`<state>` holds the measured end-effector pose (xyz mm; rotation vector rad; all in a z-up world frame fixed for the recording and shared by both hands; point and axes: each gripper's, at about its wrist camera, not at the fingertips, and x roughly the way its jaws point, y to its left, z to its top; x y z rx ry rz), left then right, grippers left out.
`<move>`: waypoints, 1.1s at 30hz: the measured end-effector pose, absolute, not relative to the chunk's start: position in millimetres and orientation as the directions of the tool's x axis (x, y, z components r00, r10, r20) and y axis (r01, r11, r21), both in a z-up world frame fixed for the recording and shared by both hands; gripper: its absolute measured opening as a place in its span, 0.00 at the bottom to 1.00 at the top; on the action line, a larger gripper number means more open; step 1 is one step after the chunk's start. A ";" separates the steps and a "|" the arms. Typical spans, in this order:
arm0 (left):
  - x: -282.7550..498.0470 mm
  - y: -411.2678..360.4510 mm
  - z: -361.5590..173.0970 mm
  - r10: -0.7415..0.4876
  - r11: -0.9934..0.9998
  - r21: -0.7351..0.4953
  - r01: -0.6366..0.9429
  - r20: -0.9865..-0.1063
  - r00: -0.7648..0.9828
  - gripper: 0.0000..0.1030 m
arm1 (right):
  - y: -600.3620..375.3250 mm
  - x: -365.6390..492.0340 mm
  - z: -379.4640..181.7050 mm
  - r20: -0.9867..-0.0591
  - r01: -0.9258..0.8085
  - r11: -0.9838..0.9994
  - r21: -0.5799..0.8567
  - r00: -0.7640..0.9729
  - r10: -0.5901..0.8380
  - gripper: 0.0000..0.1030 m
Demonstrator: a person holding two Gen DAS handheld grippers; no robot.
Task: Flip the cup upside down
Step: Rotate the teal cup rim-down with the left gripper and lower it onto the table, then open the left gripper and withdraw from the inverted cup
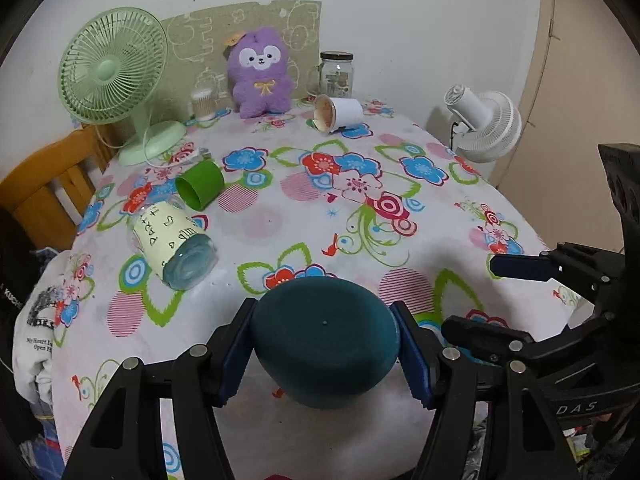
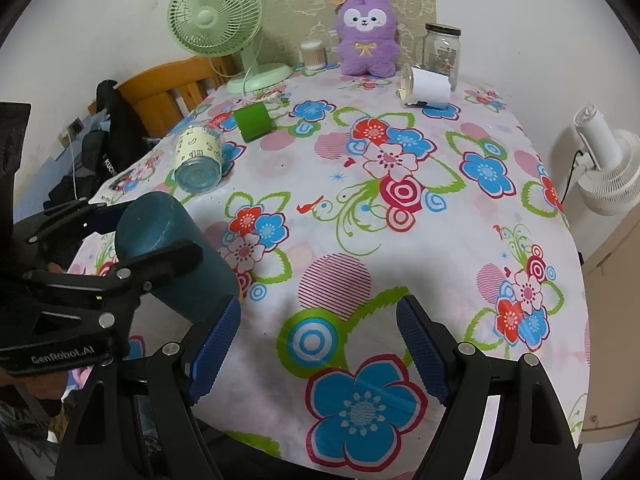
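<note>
Gripped between the left gripper's [image 1: 326, 356] closed fingers, the cup [image 1: 326, 340] is held base-up over the table's [image 1: 360, 216] near edge; it should be lowered level. Right gripper [image 2: 320, 352] is held open, empty.

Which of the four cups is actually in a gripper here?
The dark teal cup, clamped in the left gripper; the other three cups lie untouched on the table.
</note>
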<state>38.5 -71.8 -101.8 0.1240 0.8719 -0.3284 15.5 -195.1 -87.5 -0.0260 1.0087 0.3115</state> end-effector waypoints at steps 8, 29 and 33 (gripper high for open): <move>37.4 -71.5 -99.3 -0.217 0.947 -0.010 0.321 -0.757 0.617 0.74 | -196.4 15.7 -84.7 -0.833 -0.264 0.958 0.115 0.499 0.237 0.80; 13.3 -50.7 -35.3 -0.144 0.977 0.043 0.209 -0.590 0.794 1.00 | -184.3 5.2 -29.7 -0.731 -0.230 0.973 -0.029 0.669 0.136 0.88; 8.7 -38.4 -19.7 -0.123 0.986 0.025 0.163 -0.544 0.830 1.00 | -179.3 0.4 -8.7 -0.683 -0.232 0.972 -0.040 0.716 0.143 0.93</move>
